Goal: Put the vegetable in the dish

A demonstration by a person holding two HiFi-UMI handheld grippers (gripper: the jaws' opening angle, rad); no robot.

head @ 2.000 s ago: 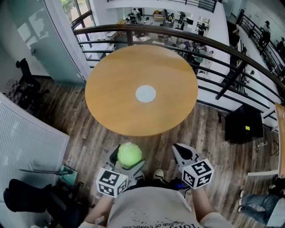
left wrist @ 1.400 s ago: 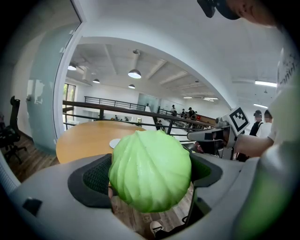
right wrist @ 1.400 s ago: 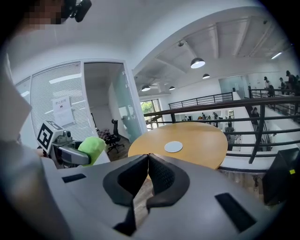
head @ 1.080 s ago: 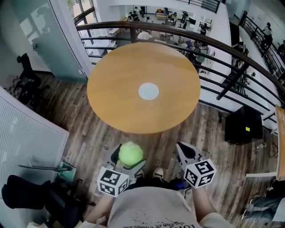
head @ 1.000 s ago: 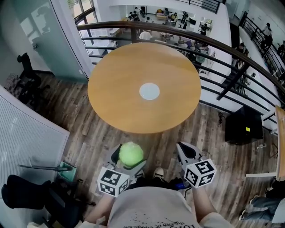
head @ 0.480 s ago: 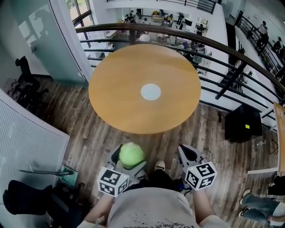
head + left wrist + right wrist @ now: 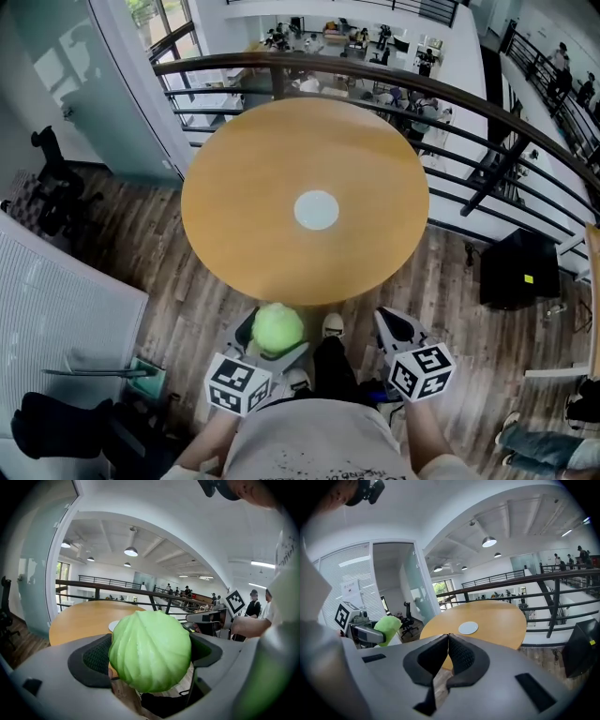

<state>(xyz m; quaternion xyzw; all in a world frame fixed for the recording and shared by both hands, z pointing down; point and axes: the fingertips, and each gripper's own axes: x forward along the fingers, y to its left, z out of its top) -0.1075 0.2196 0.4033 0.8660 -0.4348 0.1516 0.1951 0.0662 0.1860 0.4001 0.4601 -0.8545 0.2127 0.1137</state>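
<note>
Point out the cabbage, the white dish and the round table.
cabbage (image 7: 150,651), left gripper view, middle of its front
white dish (image 7: 316,210), head view, its middle
round table (image 7: 244,187), head view, bare wooden top

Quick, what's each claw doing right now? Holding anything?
Left claw: closed on the green cabbage.
Right claw: closed, holding nothing.
</note>
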